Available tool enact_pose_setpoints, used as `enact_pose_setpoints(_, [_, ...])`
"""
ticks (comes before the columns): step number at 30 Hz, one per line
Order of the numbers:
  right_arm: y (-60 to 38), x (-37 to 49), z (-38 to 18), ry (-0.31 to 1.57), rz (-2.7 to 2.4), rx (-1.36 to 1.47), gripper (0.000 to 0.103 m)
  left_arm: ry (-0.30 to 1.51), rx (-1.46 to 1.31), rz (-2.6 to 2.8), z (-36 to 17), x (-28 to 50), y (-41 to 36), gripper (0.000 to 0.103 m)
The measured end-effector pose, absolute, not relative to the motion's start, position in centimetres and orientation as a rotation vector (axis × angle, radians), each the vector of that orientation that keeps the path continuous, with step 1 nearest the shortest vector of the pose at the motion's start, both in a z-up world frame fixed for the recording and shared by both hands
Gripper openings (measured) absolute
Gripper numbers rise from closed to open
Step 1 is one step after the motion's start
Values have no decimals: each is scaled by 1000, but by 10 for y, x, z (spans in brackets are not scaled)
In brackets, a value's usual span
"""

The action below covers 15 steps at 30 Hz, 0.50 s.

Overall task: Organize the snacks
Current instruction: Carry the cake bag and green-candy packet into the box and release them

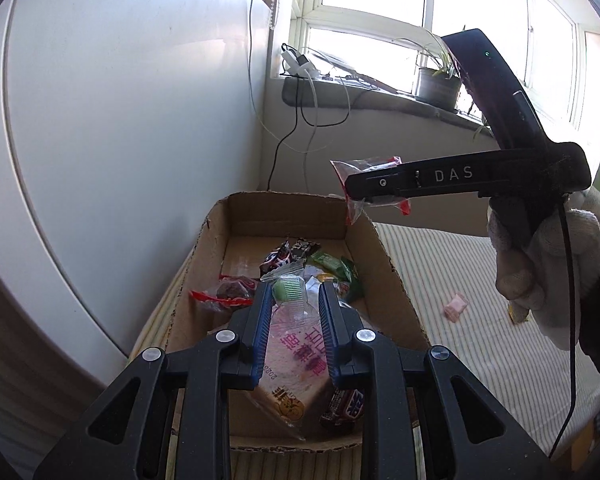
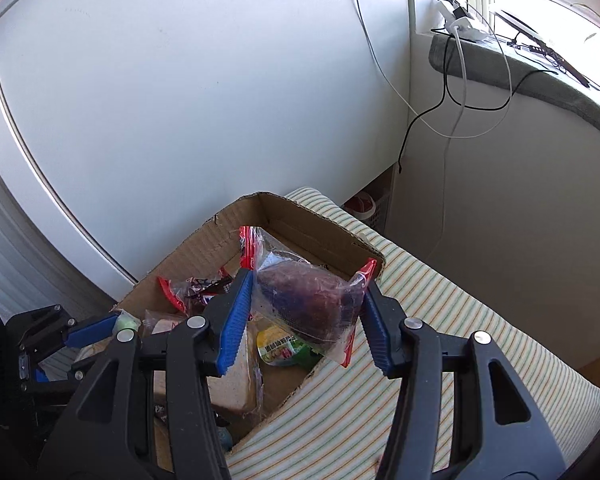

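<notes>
Right tongs (image 2: 306, 320) pinch clear red-edged snack packet (image 2: 308, 300) at frame centre, above cardboard box (image 2: 204, 240); left tongs (image 1: 290, 300) grip clear wrapper holding green item (image 1: 288, 289) over box contents

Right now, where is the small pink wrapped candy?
In the left wrist view, the small pink wrapped candy lies on the striped cloth, right of the brown cardboard box, below the gloved right hand.

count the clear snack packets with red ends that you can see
2. One is held in the right hand-held gripper above the cardboard box: packet. Another lies inside the box at its left side. More may be hidden under other snacks.
</notes>
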State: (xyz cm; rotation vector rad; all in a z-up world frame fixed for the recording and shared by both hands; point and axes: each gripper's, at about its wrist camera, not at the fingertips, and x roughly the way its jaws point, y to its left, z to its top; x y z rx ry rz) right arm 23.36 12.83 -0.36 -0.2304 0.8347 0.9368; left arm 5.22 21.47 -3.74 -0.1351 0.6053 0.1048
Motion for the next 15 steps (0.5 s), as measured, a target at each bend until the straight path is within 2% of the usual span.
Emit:
enact_pose_setpoints(12, [170, 249, -27, 872, 955, -260, 56, 604, -140, 95, -36, 56, 218, 22])
enact_pose_setpoints(15, [170, 251, -26, 863, 950, -248, 64, 609, -141, 89, -38, 57, 217, 23])
